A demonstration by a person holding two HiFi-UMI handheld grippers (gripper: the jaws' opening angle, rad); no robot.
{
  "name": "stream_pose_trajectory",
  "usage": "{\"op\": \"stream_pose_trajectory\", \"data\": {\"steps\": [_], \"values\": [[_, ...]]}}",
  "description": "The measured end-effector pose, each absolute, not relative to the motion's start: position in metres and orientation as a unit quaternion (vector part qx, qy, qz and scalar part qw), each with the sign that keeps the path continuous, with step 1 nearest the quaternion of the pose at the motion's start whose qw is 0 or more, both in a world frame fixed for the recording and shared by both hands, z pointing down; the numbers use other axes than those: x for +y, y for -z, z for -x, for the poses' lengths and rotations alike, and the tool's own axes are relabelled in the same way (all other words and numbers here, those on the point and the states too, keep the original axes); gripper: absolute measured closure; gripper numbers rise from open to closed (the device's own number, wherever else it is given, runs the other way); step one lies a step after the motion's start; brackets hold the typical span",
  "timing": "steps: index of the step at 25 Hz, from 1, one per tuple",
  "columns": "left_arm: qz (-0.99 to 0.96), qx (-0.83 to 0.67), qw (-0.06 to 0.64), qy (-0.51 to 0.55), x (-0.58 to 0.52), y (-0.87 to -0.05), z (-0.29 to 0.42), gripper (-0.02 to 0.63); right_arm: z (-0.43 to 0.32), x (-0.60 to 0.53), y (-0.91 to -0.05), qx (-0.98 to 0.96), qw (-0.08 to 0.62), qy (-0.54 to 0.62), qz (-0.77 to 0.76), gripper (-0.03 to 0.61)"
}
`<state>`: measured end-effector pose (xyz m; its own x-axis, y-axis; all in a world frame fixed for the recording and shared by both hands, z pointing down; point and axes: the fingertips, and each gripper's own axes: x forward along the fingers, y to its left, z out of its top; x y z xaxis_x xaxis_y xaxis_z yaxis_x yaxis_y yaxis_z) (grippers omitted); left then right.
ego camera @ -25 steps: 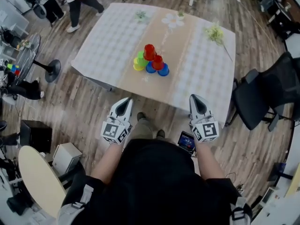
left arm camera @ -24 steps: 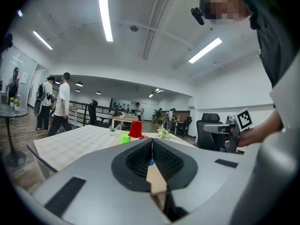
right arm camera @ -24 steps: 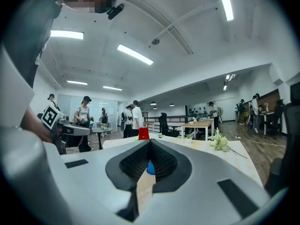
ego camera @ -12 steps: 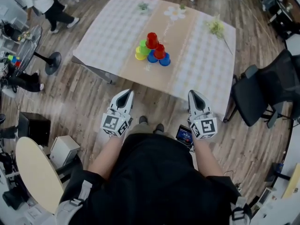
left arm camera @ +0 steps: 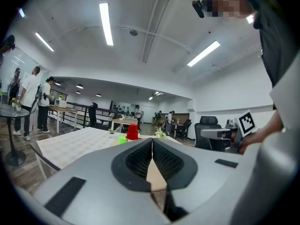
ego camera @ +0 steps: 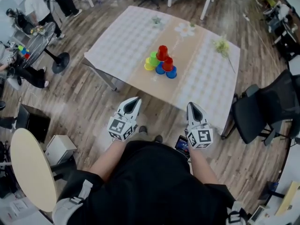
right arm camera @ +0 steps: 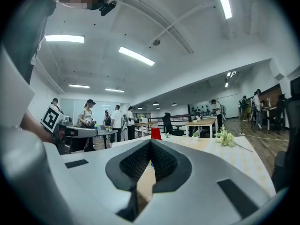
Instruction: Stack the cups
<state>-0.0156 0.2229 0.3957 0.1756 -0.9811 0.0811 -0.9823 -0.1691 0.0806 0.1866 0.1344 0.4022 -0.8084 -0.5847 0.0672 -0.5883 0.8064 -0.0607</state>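
Left claw [ego camera: 135, 99], right claw [ego camera: 191, 105] clenched empty; red, blue, green, yellow cups [ego camera: 161, 63] clustered.

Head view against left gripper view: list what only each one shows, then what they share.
Only the head view: the blue cups and the yellow cup at the base of the pile. Only the left gripper view: the ceiling light strips, and the left gripper seen close, jaws pressed together with nothing between them. Both: the table, the top red cup and the green cup.
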Motion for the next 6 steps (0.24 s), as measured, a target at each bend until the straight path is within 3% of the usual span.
{"op": "stream_pose_trajectory", "data": {"steps": [6], "values": [[-0.765,-0.641,0.061,-0.006,0.236,-0.402,0.017,0.609,-0.181,0.145,-0.410,-0.953,0.022,-0.040,-0.301,0.569]]}}
